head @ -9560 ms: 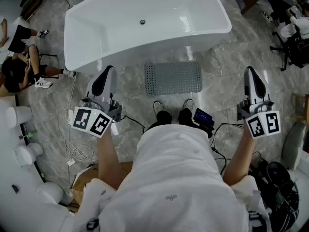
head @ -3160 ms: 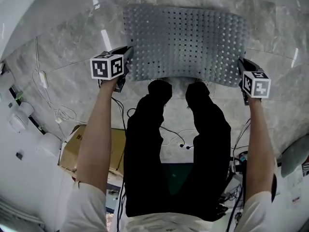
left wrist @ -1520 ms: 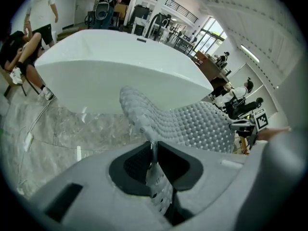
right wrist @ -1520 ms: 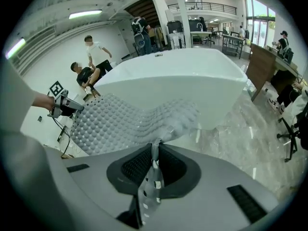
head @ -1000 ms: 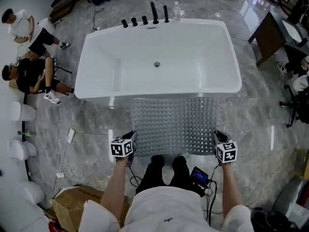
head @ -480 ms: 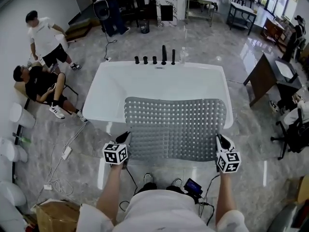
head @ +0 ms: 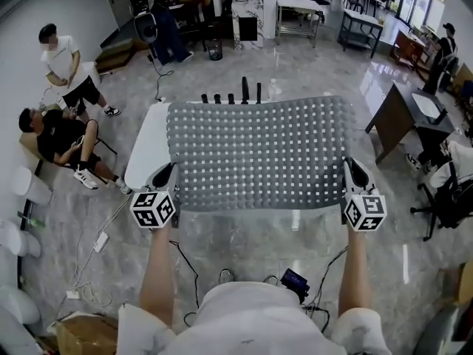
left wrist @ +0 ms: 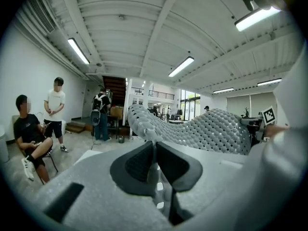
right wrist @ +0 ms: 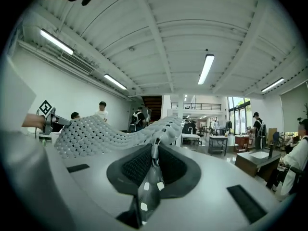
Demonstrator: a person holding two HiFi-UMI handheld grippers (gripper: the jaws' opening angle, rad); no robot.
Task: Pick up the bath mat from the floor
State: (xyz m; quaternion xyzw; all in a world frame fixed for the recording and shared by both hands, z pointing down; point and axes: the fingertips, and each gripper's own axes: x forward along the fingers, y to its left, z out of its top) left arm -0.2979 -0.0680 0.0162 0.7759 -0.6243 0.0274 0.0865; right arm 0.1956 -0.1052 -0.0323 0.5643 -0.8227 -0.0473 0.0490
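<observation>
One broad floor [head: 244,242] of glossy grey marble was seen below, in an open hall. The grey perforated rubber bath mat [head: 257,154] was held up clear of it, spread wide, long axis left to right, its near corners pinched between the closed jaws of the left gripper [head: 165,171] and right gripper [head: 352,167]. The white bathtub [head: 144,154] was mostly hidden behind it.

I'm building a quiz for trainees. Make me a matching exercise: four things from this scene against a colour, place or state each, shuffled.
1 bath mat
2 bathtub
3 taps
4 left hand-held gripper

A white, mostly hidden behind the mat
B black, above the mat's top edge
C grey, held up in the air
D shut on a mat corner

Pairs: 1-C, 2-A, 3-B, 4-D
</observation>
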